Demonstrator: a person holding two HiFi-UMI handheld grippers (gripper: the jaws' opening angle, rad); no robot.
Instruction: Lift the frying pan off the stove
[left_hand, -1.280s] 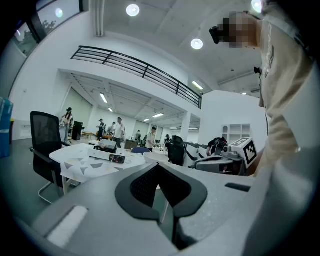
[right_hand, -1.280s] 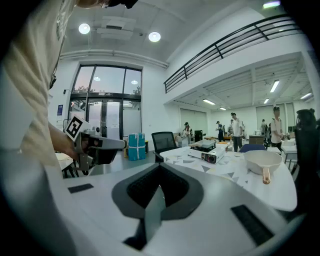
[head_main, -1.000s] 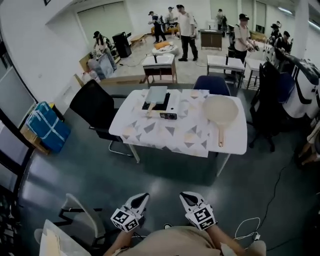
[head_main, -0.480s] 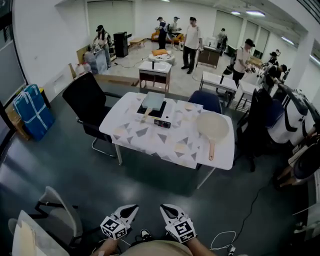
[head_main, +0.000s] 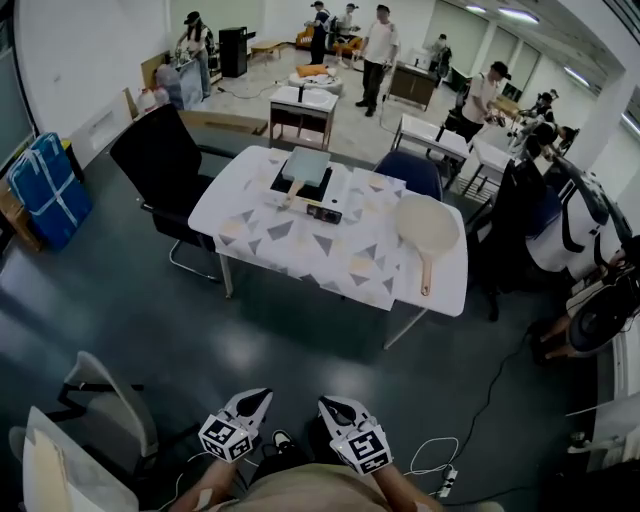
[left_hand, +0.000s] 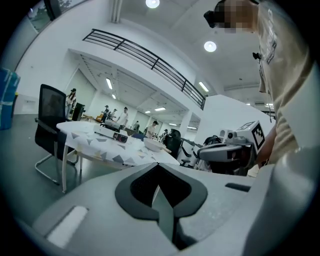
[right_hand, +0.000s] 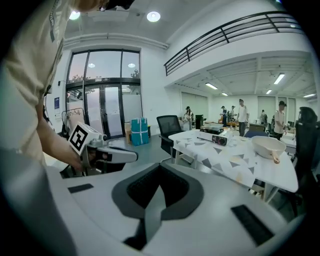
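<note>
The view swings round and the table (head_main: 290, 245) now sits at a slant, yet it is no nearer than a second ago, well apart from both grippers. The left gripper (head_main: 258, 400) and right gripper (head_main: 330, 408) hang low by the body, side by side, each with its jaws pressed together on nothing. The pan (head_main: 306, 165) rests on the stove (head_main: 322, 186) at the table's far side, untouched. So this is approach only: the walk-up remains, and jaws must open before any lift.
</note>
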